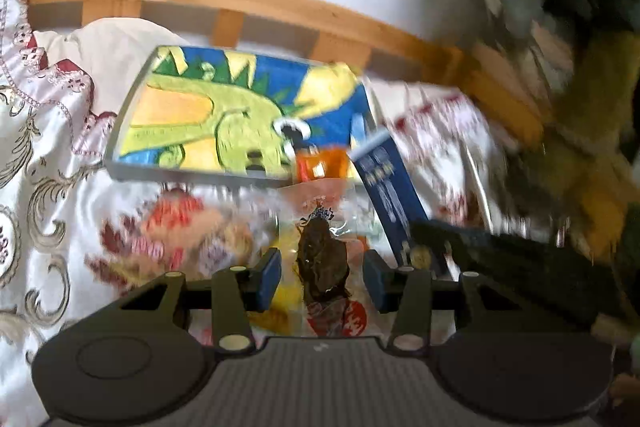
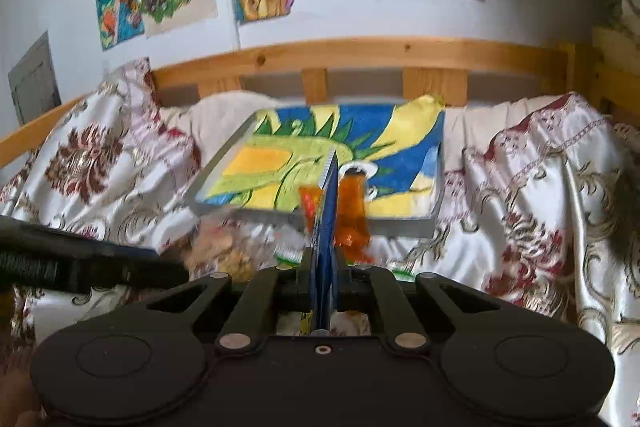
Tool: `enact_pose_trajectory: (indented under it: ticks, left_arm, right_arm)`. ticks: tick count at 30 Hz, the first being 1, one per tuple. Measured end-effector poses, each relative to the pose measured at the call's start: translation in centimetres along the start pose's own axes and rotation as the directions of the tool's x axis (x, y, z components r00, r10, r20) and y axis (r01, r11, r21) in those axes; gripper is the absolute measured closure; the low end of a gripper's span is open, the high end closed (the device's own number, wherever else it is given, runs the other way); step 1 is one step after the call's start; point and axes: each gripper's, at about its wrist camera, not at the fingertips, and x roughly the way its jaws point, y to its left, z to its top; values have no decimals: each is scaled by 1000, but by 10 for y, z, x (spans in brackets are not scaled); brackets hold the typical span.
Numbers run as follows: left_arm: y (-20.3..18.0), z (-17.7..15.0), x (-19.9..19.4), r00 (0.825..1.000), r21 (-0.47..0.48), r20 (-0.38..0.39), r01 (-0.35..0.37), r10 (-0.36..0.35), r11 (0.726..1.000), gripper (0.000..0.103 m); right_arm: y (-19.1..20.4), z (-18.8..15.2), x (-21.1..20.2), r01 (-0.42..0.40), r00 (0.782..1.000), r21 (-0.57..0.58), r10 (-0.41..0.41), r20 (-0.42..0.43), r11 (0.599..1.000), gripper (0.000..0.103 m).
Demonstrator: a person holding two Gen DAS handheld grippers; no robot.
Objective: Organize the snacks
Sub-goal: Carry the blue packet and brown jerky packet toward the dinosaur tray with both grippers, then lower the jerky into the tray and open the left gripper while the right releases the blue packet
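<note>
Right claw (image 2: 323,269) is clamped tight on a blue packet (image 2: 326,223), holding it edge-on and upright above the bed, in front of the flat box (image 2: 404,147) with the green dinosaur picture. From the left wrist view that same blue packet (image 1: 386,187) stands tilted just to the right of the left claw (image 1: 322,277), whose blue pads (image 1: 269,279) stand well apart. Between those pads sits a clear bag (image 1: 324,267) with something dark brown inside, lying on the patterned bedspread (image 1: 48,187); whether the pads touch it I cannot tell. An orange packet (image 1: 320,163) lies at the near edge of the box, just behind the blue one. Blurred snack bags (image 1: 180,227) lie to the left on the cover. The wooden bed rail (image 2: 360,55) runs behind.
</note>
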Motion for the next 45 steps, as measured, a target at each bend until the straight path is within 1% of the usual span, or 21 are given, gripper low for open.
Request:
enact_pose_trajectory:
  ticks: [2, 4, 6, 8, 10, 12, 14, 17, 20, 23, 24, 27, 31, 34, 37, 39, 41, 43, 45]
  left_arm:
    - [4, 16, 7, 1000, -14, 18, -15, 15, 1000, 54]
    - [5, 33, 14, 998, -1, 39, -42, 42, 999, 54]
    - [5, 48, 22, 995, 14, 64, -77, 76, 997, 54]
    - [5, 63, 33, 989, 11, 99, -115, 114, 993, 54]
    - [8, 75, 45, 981, -18, 123, -149, 150, 989, 54]
    - [13, 87, 62, 971, -67, 137, -187, 194, 980, 54]
    - [18, 98, 81, 960, -116, 145, -223, 239, 968, 54]
    - [23, 110, 108, 946, -146, 148, -268, 289, 952, 54]
    - [26, 119, 133, 937, -153, 140, -298, 319, 942, 54]
    - [26, 124, 161, 933, -147, 133, -315, 334, 938, 54]
    - [25, 124, 167, 927, -149, 147, -323, 344, 935, 54]
    - [24, 123, 188, 929, -153, 135, -325, 345, 933, 54]
    - [25, 116, 209, 930, -167, 114, -329, 349, 929, 54]
    - [23, 111, 218, 931, -137, 78, -343, 355, 929, 54]
    - [21, 107, 224, 929, -115, 47, -361, 368, 925, 53]
    - [21, 105, 226, 930, -115, 31, -360, 366, 926, 53]
    - [22, 103, 223, 927, -122, 39, -366, 373, 923, 45]
    - [22, 104, 217, 924, -126, 54, -369, 377, 921, 29]
    - [23, 103, 206, 921, -134, 82, -369, 382, 920, 22]
  right_arm:
    - [-7, 3, 3, 2, 1000, 25, -2, 20, 1000, 96]
    - [-12, 9, 8, 12, 999, 37, -13, 42, 999, 96]
    - [-17, 21, 15, 13, 996, 48, -17, 88, 999, 96]
    - [-21, 31, 23, 9, 989, 36, -14, 149, 999, 96]
    - [-26, 41, 33, 23, 975, 6, -23, 223, 1000, 96]
    - [-31, 50, 46, 37, 962, -1, -36, 270, 999, 96]
    - [-39, 57, 60, 28, 954, 18, -32, 299, 999, 96]
    - [-52, 65, 83, 10, 949, 48, -25, 315, 999, 96]
    - [-69, 68, 110, -10, 953, 73, -12, 304, 997, 96]
    - [-82, 68, 135, -29, 965, 127, -5, 261, 992, 96]
    - [-86, 65, 141, -39, 969, 148, 2, 246, 988, 96]
    - [-93, 60, 158, -45, 981, 184, 8, 195, 982, 96]
    - [-95, 51, 168, -37, 989, 192, 8, 148, 981, 96]
    - [-95, 50, 170, -28, 991, 185, 3, 137, 982, 96]
    - [-95, 49, 172, -12, 992, 176, -10, 128, 984, 93]
    - [-93, 48, 173, 8, 993, 158, -27, 118, 987, 90]
    - [-91, 48, 173, 29, 992, 142, -46, 114, 989, 83]
    - [-90, 48, 173, 38, 992, 128, -53, 111, 991, 82]
    - [-89, 48, 171, 49, 992, 119, -62, 111, 992, 77]
